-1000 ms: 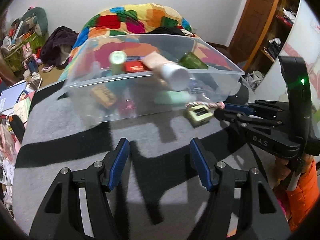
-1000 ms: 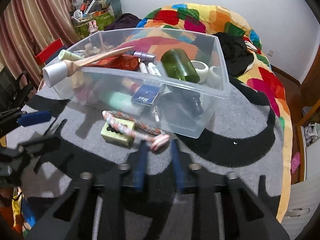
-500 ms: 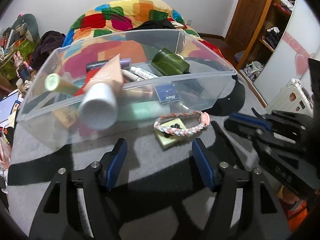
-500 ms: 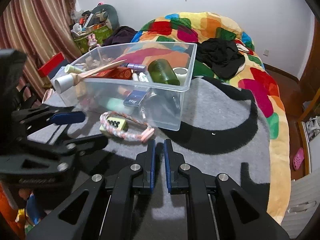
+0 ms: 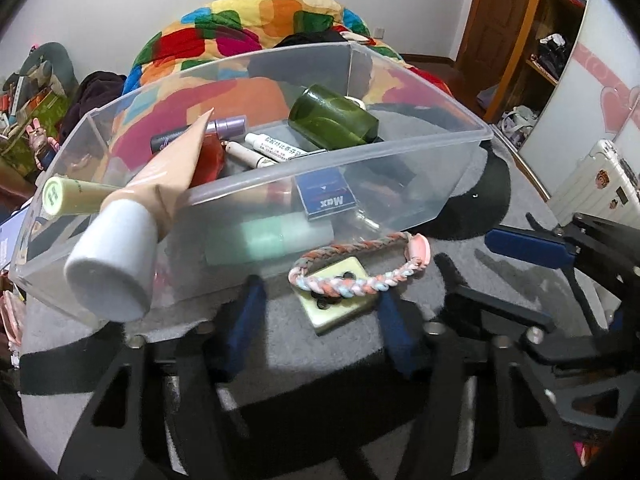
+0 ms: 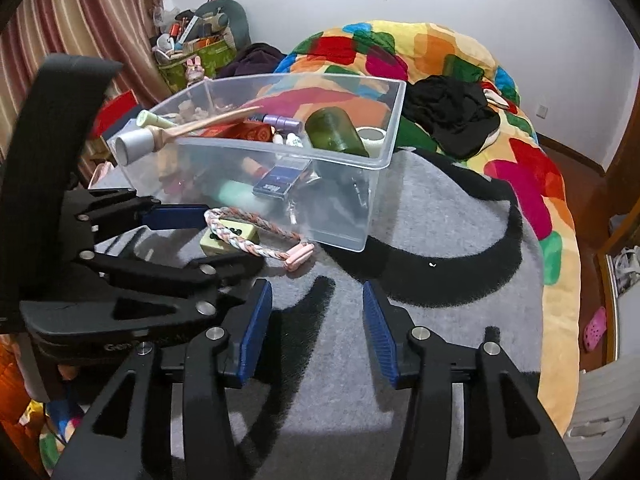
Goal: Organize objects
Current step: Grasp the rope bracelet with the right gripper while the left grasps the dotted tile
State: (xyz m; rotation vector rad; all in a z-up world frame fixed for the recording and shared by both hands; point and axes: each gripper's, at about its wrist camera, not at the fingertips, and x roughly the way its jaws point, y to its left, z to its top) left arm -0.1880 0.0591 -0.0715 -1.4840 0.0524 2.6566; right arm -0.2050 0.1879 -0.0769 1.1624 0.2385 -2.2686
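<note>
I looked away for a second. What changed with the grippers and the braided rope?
The right gripper, shut half a second ago, has opened and holds nothing. The left gripper has moved in around the braided rope and green tile, still open. The clear bin stayed put.

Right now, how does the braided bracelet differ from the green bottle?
The braided bracelet lies outside the clear plastic bin, on the grey blanket; the green bottle lies inside the bin.
The bracelet is a thin, soft loop of pink, white and blue strands; the bottle is thick, dark green and see-through.
The bracelet drapes over a small yellow-green tile; the bottle rests on other items.
Neither is held by a gripper.
</note>
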